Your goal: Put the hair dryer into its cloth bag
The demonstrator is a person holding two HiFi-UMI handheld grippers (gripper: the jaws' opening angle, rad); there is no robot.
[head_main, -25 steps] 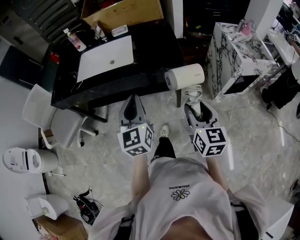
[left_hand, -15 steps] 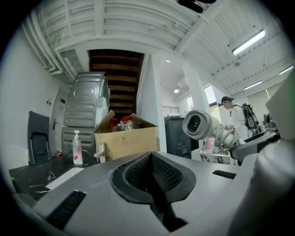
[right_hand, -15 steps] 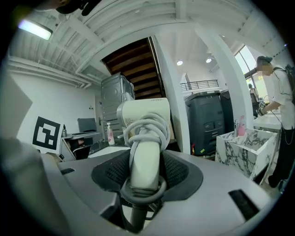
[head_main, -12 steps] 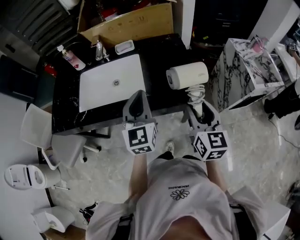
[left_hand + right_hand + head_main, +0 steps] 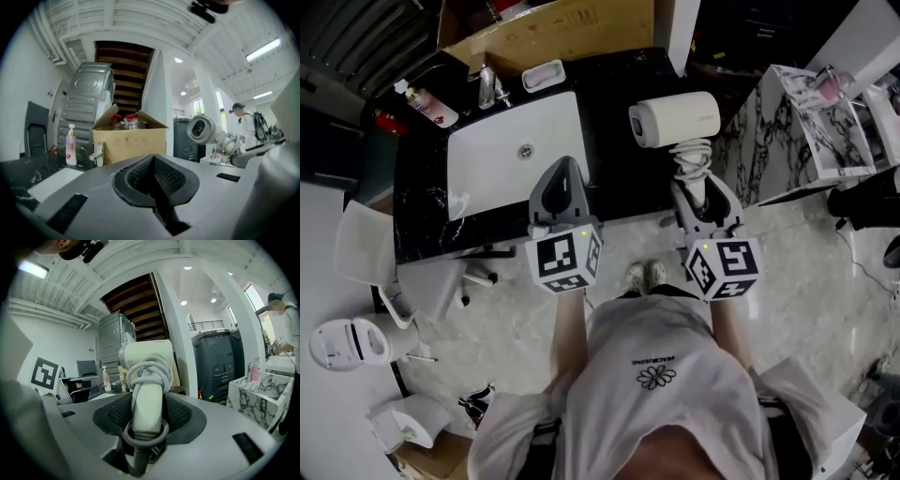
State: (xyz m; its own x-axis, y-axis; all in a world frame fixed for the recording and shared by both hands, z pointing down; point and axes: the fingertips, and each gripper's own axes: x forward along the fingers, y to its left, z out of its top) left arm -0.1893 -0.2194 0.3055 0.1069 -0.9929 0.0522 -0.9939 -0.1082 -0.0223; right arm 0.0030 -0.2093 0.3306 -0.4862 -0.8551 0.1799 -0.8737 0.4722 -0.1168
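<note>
A white hair dryer with its cord coiled round the handle is held out level over the black counter. My right gripper is shut on that handle, its jaws pressing both sides. In the left gripper view the hair dryer shows at the right, barrel end toward the camera. My left gripper is shut with nothing between its jaws and hangs over the counter's front edge beside the white sink. No cloth bag shows in any view.
A cardboard box stands behind the sink, with a tap, a soap dish and a pump bottle. A marble-patterned cabinet stands at the right. A white chair and white bins are at the left.
Both grippers have moved forward from above the floor to over the black counter, the right one carrying the hair dryer along. The person has stepped up to the counter.
</note>
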